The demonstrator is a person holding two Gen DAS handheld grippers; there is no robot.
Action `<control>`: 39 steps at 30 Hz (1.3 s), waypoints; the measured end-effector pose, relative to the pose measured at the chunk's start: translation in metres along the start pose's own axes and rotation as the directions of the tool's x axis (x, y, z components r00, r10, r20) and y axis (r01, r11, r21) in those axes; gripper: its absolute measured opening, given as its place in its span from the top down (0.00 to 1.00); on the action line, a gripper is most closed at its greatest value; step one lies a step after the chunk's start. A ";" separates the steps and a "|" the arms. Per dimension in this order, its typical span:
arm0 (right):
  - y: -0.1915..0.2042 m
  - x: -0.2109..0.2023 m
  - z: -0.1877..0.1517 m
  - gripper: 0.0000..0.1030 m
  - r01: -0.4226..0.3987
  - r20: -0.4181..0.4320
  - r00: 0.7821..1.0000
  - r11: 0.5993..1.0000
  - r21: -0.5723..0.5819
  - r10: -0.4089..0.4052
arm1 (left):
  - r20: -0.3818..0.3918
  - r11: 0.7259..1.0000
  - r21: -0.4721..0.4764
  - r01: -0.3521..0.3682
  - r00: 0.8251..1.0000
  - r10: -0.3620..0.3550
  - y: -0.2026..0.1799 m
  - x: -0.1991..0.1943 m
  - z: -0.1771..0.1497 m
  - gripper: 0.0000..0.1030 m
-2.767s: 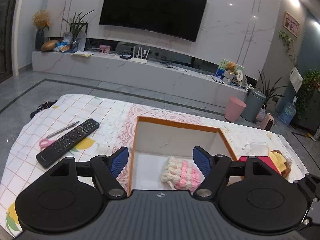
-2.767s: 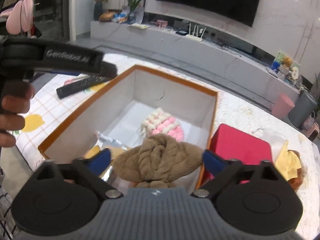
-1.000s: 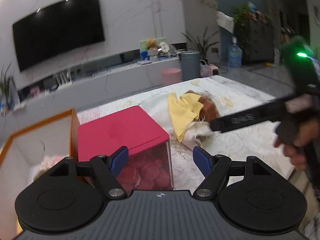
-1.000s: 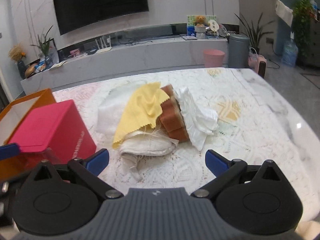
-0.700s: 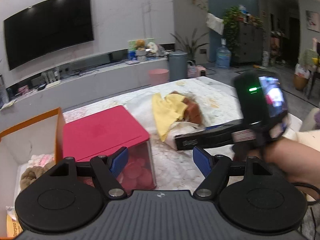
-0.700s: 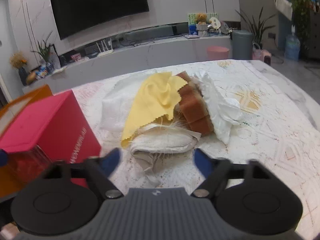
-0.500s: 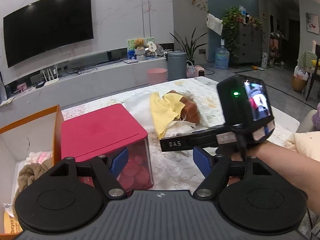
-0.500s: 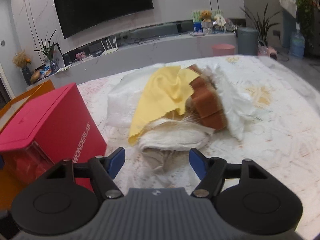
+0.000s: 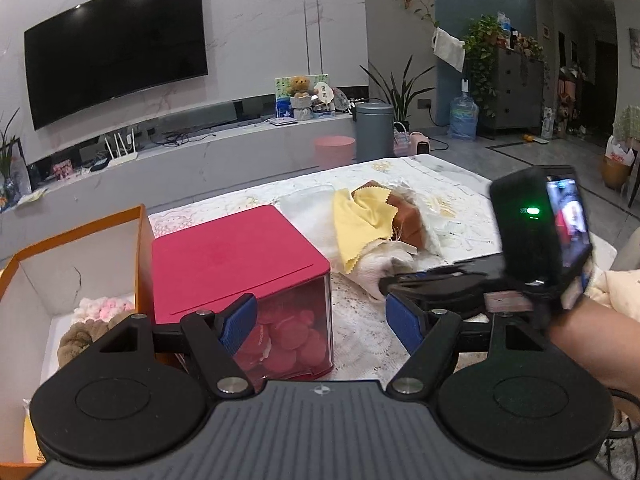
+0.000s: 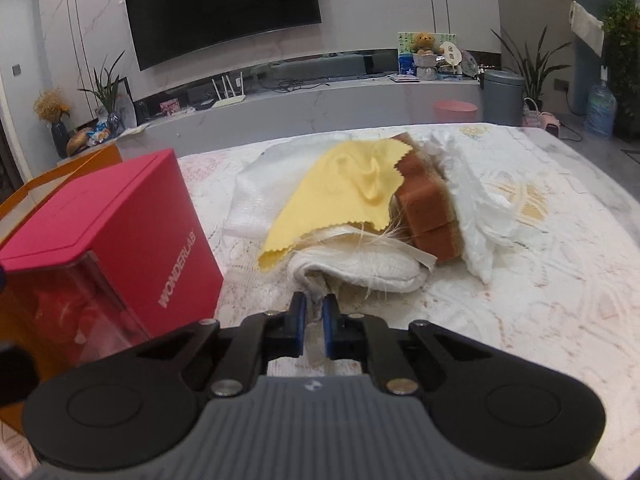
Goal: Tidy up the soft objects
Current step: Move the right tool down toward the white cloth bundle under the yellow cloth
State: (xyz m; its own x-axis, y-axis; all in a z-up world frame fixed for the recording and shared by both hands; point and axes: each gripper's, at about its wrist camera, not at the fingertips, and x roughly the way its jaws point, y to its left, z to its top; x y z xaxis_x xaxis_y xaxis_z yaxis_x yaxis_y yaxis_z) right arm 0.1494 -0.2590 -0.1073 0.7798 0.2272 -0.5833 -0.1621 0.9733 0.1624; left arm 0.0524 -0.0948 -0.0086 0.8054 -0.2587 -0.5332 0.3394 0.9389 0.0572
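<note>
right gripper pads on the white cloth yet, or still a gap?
Touching. The right wrist view shows the right gripper pads pinching the near corner of the white cloth between them.

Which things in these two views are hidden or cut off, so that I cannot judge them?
- Orange box, left wrist view: the left gripper body hides its near part and the picture's edge cuts its left side.
- White cloth, right wrist view: the yellow cloth hides its top.
- Brown sponge, right wrist view: cloths cover its sides.
- Right gripper: pads pinch the white cloth's corner; how much is caught is hidden.
</note>
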 end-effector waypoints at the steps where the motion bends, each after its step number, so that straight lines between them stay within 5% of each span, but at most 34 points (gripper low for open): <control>1: 0.001 -0.004 0.000 0.94 0.001 -0.011 1.000 1.000 -0.010 -0.001 | -0.004 1.000 -0.009 0.005 1.000 -0.005 0.002 0.000 0.000 0.16; 11: -0.010 -0.075 -0.011 1.00 0.092 -0.204 0.972 0.990 -0.107 -0.112 | -0.020 0.993 -0.108 0.048 0.999 -0.050 0.019 -0.006 0.007 0.16; 15: -0.020 -0.096 -0.014 1.00 0.107 -0.156 0.981 0.992 -0.060 -0.115 | -0.019 0.993 -0.112 0.037 0.999 -0.040 0.020 -0.006 0.008 0.16; 27: -0.015 -0.069 0.033 0.98 0.060 -0.130 0.988 0.990 -0.131 -0.077 | -0.053 0.975 -0.209 0.081 0.994 -0.094 0.024 -0.006 0.024 0.18; 31: -0.023 -0.056 0.032 0.95 0.058 -0.142 0.987 0.991 -0.122 -0.075 | -0.073 0.986 -0.157 0.051 0.995 -0.063 0.009 0.006 0.047 0.18; 34: -0.034 -0.049 0.020 0.79 0.053 -0.155 0.986 0.998 -0.015 -0.055 | -0.103 0.992 -0.112 0.051 0.993 -0.063 -0.002 0.024 0.067 0.17; 39: -0.038 -0.036 0.007 0.79 0.034 -0.203 0.979 0.999 0.008 -0.031 | -0.179 0.991 -0.094 0.096 0.977 -0.112 -0.021 0.067 0.096 0.17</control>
State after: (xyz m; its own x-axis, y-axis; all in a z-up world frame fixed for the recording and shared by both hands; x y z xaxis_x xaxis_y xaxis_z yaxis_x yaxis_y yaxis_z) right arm 0.1318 -0.3047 -0.0870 0.6452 0.1982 -0.7378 -0.1310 0.9802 0.1488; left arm 0.1461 -0.1537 0.0360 0.6623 -0.3174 -0.6786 0.3681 0.9268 -0.0742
